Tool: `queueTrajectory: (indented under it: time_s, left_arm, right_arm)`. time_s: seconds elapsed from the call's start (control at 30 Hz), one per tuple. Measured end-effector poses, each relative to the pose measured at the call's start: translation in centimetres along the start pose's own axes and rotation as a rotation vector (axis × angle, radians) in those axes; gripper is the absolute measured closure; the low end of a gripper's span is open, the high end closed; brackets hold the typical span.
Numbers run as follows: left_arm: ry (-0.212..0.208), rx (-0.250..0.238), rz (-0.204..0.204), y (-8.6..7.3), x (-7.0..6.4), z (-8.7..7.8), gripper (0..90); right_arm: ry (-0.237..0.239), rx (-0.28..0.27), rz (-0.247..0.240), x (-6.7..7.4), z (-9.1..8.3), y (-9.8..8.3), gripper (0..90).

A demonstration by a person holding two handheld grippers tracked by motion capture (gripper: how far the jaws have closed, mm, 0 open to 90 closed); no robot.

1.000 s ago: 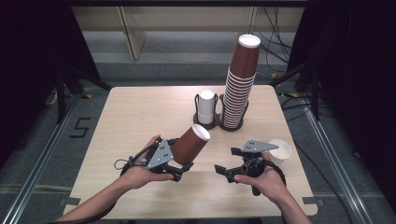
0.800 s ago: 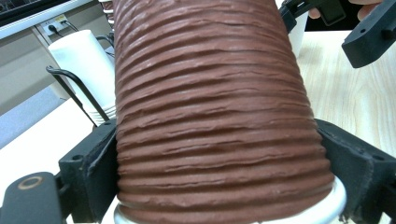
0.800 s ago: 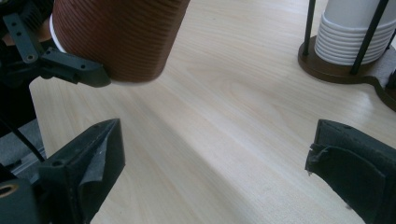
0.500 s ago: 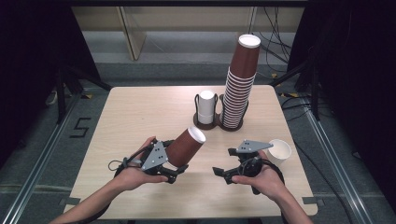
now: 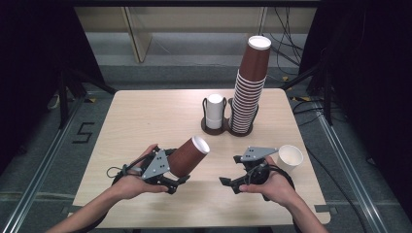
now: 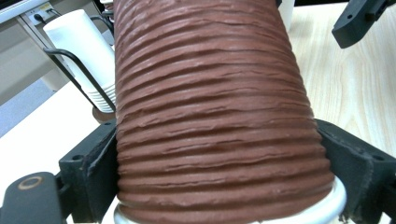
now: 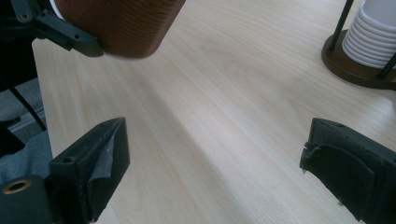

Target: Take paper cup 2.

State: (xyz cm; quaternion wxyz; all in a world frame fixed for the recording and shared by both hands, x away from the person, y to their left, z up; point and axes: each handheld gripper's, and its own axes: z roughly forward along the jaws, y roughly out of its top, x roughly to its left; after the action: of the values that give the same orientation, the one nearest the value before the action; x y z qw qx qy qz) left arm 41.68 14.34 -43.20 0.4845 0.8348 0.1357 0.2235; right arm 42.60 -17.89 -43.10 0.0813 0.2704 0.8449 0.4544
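A brown ribbed paper cup (image 5: 187, 156) is tilted above the table's near left, its white-rimmed mouth pointing up and right. My left gripper (image 5: 176, 171) is shut on its lower body; both pads press the cup's sides (image 6: 210, 116). My right gripper (image 5: 229, 170) hovers low over the wood at the near right, jaws pointing left toward the cup (image 7: 123, 23). Its jaws (image 7: 215, 158) have just been closing a little but stand open with nothing between them.
A white paper cup (image 5: 290, 157) stands upright on the table (image 5: 145, 116) just right of the right hand. Farther back, a dark holder (image 5: 228, 128) carries a tall stack of brown cups (image 5: 250, 92) and a short stack of white cups (image 5: 214, 110).
The right gripper's top plate has shifted slightly left, away from the white cup, and its jaws have narrowed a bit. The left gripper still holds the brown cup in nearly the same place.
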Motion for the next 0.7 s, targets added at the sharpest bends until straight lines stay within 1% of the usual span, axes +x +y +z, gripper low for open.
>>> queueTrajectory:
  time_s: [0.03,0.07,0.1,0.17,0.2,0.3,0.4,0.47,0.5,0.53,0.57,0.6,0.63,0.67,0.7]
  left_arm:
    - [-0.001,0.004,0.003,-0.02,0.02,-0.08,10.7]
    - [-0.004,0.007,0.005,-0.06,0.04,-0.13,10.7]
    - [-0.009,0.013,0.007,-0.07,0.08,-0.19,10.7]
    - [-0.009,0.015,0.010,-0.16,0.09,-0.19,10.8]
    - [-0.009,0.016,0.010,-0.18,0.08,-0.19,10.8]
    - [-0.014,0.021,0.016,-0.17,0.06,-0.23,10.7]
    - [-0.023,0.022,0.018,-0.11,-0.03,-0.19,10.8]
    - [-0.029,0.028,0.024,-0.06,-0.09,-0.14,10.8]
    - [-0.029,0.031,0.031,-0.03,-0.12,-0.10,10.8]
    - [-0.035,0.029,0.027,0.01,-0.21,-0.02,10.8]
    - [-0.041,0.033,0.034,0.09,-0.23,0.02,10.8]
    - [-0.048,0.035,0.041,0.22,-0.24,0.03,10.7]
    - [-0.050,0.026,0.038,0.27,-0.28,0.07,10.8]
    - [-0.054,0.024,0.038,0.35,-0.29,0.08,10.8]
    - [-0.062,0.024,0.039,0.41,-0.28,0.10,10.7]
  right_arm:
    - [0.006,0.016,0.019,0.19,-0.03,0.00,7.5]
    - [0.003,0.019,-0.007,0.06,0.00,0.03,7.6]
    - [0.010,0.024,0.014,0.24,0.07,-0.02,7.7]
    - [0.012,0.033,-0.017,0.06,0.21,-0.06,7.8]
    - [0.013,0.043,-0.011,0.11,0.26,-0.12,7.8]
    - [0.009,0.051,-0.032,-0.02,0.29,-0.25,7.9]
    - [0.007,0.052,-0.038,-0.07,0.25,-0.36,7.9]
    - [0.003,0.053,-0.041,-0.08,0.08,-0.42,8.0]
    - [0.009,0.050,-0.035,-0.05,0.07,-0.46,8.1]
    - [0.011,0.050,-0.025,0.03,-0.05,-0.50,8.1]
    - [0.015,0.053,-0.027,-0.01,-0.13,-0.52,8.1]
    - [0.010,0.059,-0.032,-0.11,-0.15,-0.54,8.1]
    - [0.002,0.072,-0.027,-0.07,-0.24,-0.56,8.2]
    - [0.005,0.075,-0.033,-0.10,-0.30,-0.53,8.2]
    - [0.003,0.066,-0.072,-0.36,-0.30,-0.44,8.2]
